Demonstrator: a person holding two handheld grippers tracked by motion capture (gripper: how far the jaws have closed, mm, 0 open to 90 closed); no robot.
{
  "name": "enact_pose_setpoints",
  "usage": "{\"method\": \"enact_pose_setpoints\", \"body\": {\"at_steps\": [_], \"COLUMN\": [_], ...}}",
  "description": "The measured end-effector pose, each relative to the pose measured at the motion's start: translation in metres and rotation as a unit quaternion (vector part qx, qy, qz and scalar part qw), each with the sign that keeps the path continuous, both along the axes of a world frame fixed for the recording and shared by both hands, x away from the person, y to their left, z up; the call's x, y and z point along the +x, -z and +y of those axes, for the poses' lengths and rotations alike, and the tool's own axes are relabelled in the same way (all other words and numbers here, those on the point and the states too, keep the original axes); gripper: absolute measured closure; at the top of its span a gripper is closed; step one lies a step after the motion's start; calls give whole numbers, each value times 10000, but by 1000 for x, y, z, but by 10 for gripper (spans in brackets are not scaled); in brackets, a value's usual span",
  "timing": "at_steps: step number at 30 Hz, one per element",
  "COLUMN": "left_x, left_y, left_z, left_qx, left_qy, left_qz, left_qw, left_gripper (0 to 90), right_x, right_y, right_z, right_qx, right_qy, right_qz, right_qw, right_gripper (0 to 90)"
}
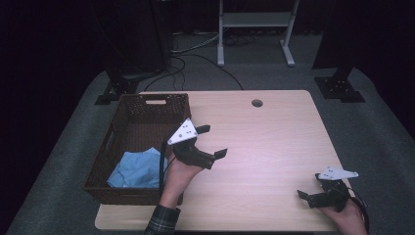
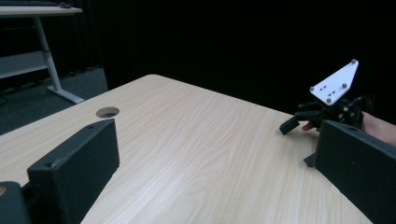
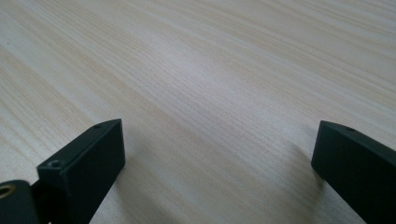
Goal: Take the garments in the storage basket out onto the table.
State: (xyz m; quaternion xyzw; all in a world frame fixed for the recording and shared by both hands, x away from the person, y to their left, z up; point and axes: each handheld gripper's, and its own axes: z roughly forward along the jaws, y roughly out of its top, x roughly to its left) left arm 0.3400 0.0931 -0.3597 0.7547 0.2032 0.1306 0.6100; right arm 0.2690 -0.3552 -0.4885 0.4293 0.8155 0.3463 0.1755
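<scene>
A soft, crumpled light-blue cloth (image 1: 136, 169) lies in the near end of the dark brown woven basket (image 1: 147, 105) at the left of the pale wooden counter (image 1: 274, 137). It looks light and limp, likely to sag and drape, so a raised fold near its middle seems the best place to pinch. The left gripper (image 1: 212, 141) hangs just right of the basket, its jaws spread wide and holding nothing. The right gripper (image 1: 305, 197) rests low at the counter's near right corner, jaws likewise spread and empty.
</scene>
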Motion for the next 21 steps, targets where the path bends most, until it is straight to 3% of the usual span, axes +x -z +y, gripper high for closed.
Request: {"method": "enact_pose_setpoints", "body": {"at_steps": [21], "left_x": [0], "left_y": [-4], "left_z": [11], "left_qx": [-34], "left_qy": [-118], "left_qz": [-12], "left_qw": [9999], "left_gripper": [0], "right_x": [0], "right_y": [0], "right_z": [0], "right_qx": [0], "right_qy": [-1], "right_qz": [-1], "right_qw": [10000], "right_gripper": [16]}}
